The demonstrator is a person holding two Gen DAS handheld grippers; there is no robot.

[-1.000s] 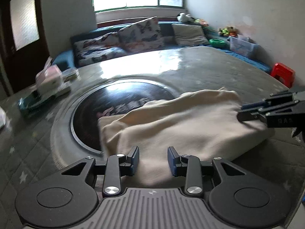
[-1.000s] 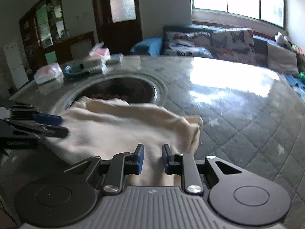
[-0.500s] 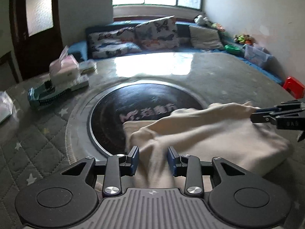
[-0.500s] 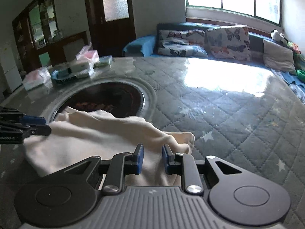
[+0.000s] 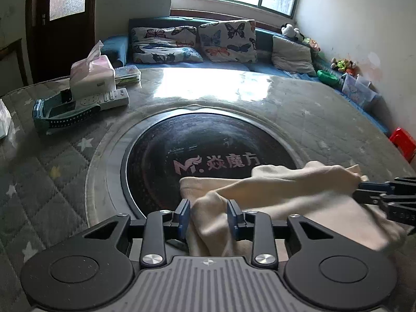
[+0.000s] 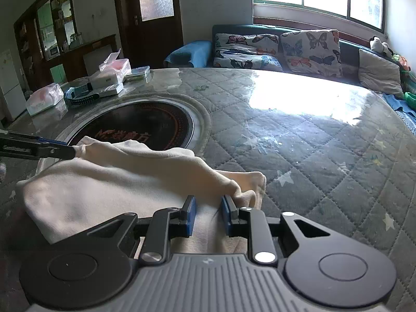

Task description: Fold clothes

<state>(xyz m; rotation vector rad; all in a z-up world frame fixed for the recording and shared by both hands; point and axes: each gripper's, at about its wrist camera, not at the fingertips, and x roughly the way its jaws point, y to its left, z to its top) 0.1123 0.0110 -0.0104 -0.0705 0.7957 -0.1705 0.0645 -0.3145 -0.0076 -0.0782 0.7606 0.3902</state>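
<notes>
Two tongs on one cream knit garment [image 5: 299, 200], soft and thick, bunched into rounded folds. Left tongs [image 5: 209, 217] closing, a gathered corner of cloth between the blue pads. Right tongs [image 6: 207, 215] clamped on the opposite bunched edge. Spread between both, over the rim of a glossy black round hotplate [image 5: 208, 150] set in the quilted, star-patterned tabletop [image 6: 325, 161]. Open quilting beyond the right tongs.
</notes>
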